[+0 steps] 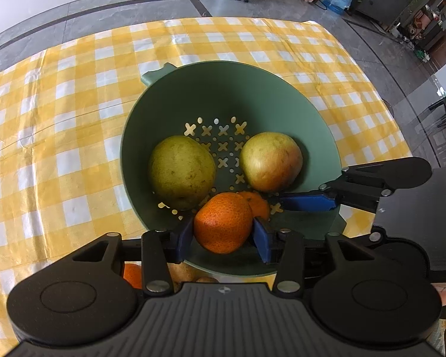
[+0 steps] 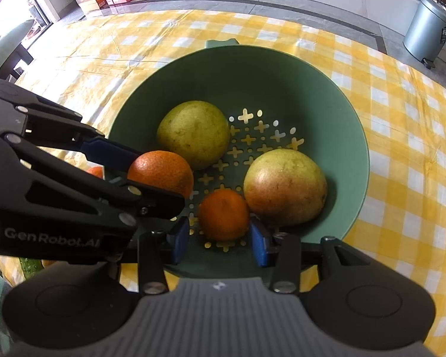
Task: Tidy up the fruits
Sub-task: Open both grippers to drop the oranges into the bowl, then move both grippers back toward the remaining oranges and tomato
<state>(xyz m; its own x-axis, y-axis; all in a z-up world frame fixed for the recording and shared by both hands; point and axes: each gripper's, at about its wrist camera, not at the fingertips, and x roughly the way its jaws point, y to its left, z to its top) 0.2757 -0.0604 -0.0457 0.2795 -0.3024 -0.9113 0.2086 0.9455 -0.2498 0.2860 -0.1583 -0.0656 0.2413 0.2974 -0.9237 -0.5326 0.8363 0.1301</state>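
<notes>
While the left gripper holds a mandarin clamped between its blue pads over the near rim of the green colander, the drop point lies straight below and slightly ahead of it, so the coming move looks like a short lowering and a release into the near part of the bowl. The right gripper hangs with its jaws apart and nothing between them, just above a second mandarin that already lies on the perforated floor; from its camera the left gripper and its fruit come in from the left, well inside the rim. Two pears fill much of the bowl: a green one on the left and a reddish one on the right, the latter touching or nearly touching the mandarin on the floor. The free spot is the patch of cross-shaped holes between the pears and the near wall, and I judge the held fruit would roll against the green pear or the other mandarin if let go from this height. The right gripper's finger reaches into the bowl close beside the held fruit, so it is the main obstacle. More orange fruit waits on the yellow checked tablecloth near the left gripper.
</notes>
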